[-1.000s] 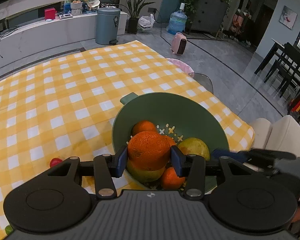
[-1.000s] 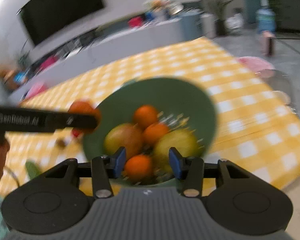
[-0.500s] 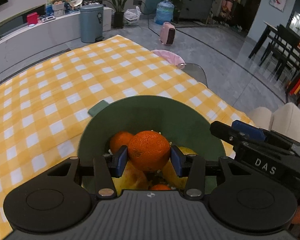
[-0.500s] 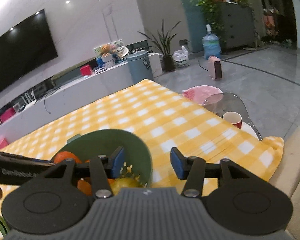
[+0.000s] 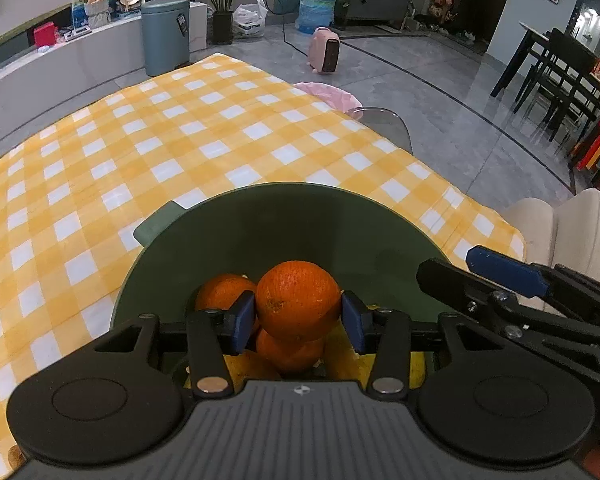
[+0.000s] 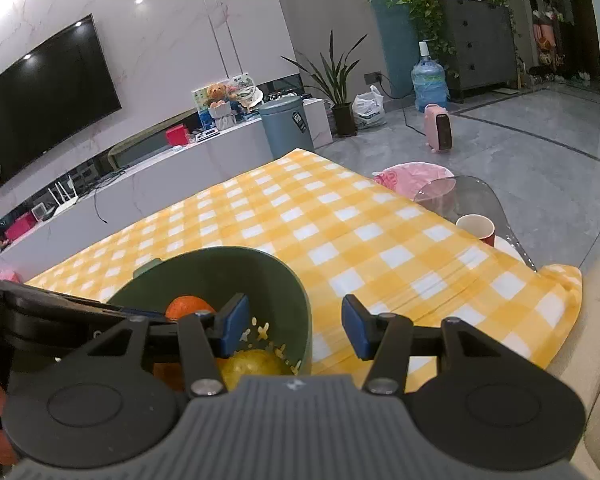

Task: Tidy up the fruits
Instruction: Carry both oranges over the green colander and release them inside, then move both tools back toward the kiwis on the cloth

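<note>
My left gripper (image 5: 298, 316) is shut on a large orange (image 5: 298, 300) and holds it over the green bowl (image 5: 284, 216), just above other oranges (image 5: 224, 292) and yellow-green fruit (image 5: 340, 356) in it. My right gripper (image 6: 292, 326) is open and empty, at the bowl's right rim above the checked cloth. The bowl (image 6: 236, 268) also shows in the right wrist view with an orange (image 6: 186, 306) and a yellow fruit (image 6: 256, 364) inside. The right gripper's arm (image 5: 520, 284) shows at the right of the left wrist view.
The yellow checked tablecloth (image 5: 160, 144) covers the table. A red paper cup (image 6: 476, 228) and a clear chair back (image 6: 452, 196) stand past the table's right edge. A beige seat (image 5: 572, 220) lies at the right.
My left gripper has carried the orange forward and lower into the bowl. My right gripper has pulled back from over the bowl's fruit to its right side and risen, staying open.
</note>
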The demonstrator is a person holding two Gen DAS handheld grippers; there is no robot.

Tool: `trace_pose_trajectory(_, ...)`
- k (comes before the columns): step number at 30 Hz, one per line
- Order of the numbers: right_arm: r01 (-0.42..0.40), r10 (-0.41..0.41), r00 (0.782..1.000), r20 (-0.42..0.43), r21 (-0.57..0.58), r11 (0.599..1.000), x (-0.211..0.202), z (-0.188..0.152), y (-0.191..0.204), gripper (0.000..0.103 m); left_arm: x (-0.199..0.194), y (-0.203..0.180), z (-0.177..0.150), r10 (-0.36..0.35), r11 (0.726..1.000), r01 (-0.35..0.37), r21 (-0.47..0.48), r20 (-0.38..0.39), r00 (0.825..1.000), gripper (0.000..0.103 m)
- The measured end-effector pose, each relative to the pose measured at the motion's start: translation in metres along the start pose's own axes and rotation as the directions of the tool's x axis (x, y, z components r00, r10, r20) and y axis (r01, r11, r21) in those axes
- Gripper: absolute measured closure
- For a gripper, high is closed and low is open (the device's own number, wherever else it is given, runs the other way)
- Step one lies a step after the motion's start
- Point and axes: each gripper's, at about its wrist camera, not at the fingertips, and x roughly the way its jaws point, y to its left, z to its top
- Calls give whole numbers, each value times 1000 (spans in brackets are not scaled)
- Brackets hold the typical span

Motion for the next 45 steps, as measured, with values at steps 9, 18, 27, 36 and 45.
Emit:
trace_pose_trajectory(9, 3, -3, 1000, -13, -14, 1000, 2, -1, 2, 53, -16, 8, -7, -13, 999, 14, -36, 6, 1000, 43)
trace_pose_trajectory(18, 6, -6, 1000, -1, -47, 999, -4, -2, 8, 51, -70, 18, -30, 23, 998, -20, -65, 51, 998, 41)
trace_pose_trajectory(27, -34, 37, 999, 22, -114, 993, -23, -4, 27, 41, -143, 46, -63, 151, 985, -139, -100, 125, 981, 41)
trace_pose_trajectory(36, -185, 173, 982, -78, -192, 964, -50, -35, 85, 47, -188, 81, -94, 235, 967, -217, -130, 138, 962, 41)
trace_pose_trajectory(45, -320, 271, 944, -187, -319, 892, -66, -66, 151, 61, -197, 119, -130, 220, 959, -200, -201, 79, 972, 41)
